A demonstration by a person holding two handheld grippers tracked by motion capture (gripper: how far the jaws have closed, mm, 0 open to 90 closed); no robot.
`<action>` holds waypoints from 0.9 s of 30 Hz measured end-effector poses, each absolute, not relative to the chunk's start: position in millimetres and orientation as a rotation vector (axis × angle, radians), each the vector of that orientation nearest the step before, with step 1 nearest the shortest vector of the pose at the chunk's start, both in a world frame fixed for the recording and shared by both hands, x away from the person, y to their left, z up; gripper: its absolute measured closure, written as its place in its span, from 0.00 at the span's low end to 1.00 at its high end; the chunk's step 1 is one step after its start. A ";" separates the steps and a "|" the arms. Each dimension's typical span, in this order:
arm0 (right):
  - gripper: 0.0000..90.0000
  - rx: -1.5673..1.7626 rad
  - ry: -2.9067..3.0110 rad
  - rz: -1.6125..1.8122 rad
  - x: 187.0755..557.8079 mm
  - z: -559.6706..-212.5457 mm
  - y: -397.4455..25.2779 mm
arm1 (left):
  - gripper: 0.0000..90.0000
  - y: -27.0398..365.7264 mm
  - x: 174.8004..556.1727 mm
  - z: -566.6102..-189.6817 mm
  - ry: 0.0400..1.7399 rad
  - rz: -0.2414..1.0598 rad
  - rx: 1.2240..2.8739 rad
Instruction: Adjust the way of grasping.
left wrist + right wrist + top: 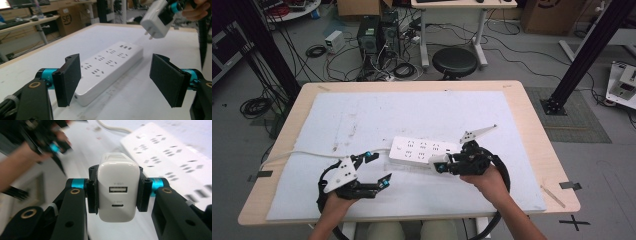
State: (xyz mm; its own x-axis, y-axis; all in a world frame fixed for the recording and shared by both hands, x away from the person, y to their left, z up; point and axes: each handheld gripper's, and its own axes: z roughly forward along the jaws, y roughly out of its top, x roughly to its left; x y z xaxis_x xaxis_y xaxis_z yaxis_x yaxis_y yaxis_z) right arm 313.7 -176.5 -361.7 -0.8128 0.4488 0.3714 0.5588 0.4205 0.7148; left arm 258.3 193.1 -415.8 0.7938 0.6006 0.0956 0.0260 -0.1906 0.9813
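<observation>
I am carrying the white charger (118, 188) in the right tool (446, 165), whose jaws are clamped on its two flanks, with the USB face turned back toward that tool's camera and the two flat prongs pointing away and down, as the left gripper view shows (156, 22). The power strip (424, 149) is lying flat on the white sheet of the worktop (532, 130), a little past centre toward 3 o'clock, its cord running off toward 9 o'clock. The charger is hanging just above the strip's 5 o'clock end, not yet touching it. The left tool (373, 170) is standing with its jaws wide apart, just off the strip's 7 o'clock corner, and the strip's near end is lying between the two pads in its own view (110, 68). To do this step well, I am judging that I should close the left tool on that end first, so the light strip is not sliding or tipping under the push. Then I am squaring the prongs to one pair of flat slots, keeping the charger body upright over the strip rather than tilted, and pressing straight down with a steady force. A skewed approach could bend the prongs or make them skate across the plastic.
</observation>
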 end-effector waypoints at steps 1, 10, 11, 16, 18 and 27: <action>0.70 -0.898 -2.580 -1.336 315.9 -358.8 -176.5 | 0.28 196.9 259.5 -417.2 0.515 0.561 1.683; 0.70 -0.862 -2.822 -1.162 337.8 -329.7 -170.2 | 0.28 213.2 262.4 -428.1 0.587 0.611 1.654; 0.70 -0.862 -2.837 -1.142 340.1 -327.1 -169.6 | 0.28 212.8 262.4 -429.1 0.591 0.611 1.652; 0.70 -0.830 -2.913 -1.045 350.2 -321.1 -165.2 | 0.28 213.6 262.5 -431.3 0.593 0.624 1.653; 0.70 -0.811 -2.938 -1.016 353.8 -321.1 -162.5 | 0.28 214.6 262.5 -432.4 0.601 0.623 1.650; 0.70 -0.710 -3.076 -0.857 363.8 -320.3 -148.1 | 0.28 220.5 260.6 -440.1 0.622 0.619 1.650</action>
State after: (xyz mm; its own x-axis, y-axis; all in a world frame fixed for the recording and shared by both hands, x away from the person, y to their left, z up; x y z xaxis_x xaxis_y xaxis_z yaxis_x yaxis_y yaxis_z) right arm 363.8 -148.1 -320.3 -0.8977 0.4404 -0.0080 0.3728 0.7693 0.5188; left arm 260.6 220.5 -440.1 0.7147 0.6968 0.0603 0.0635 -0.1505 0.9866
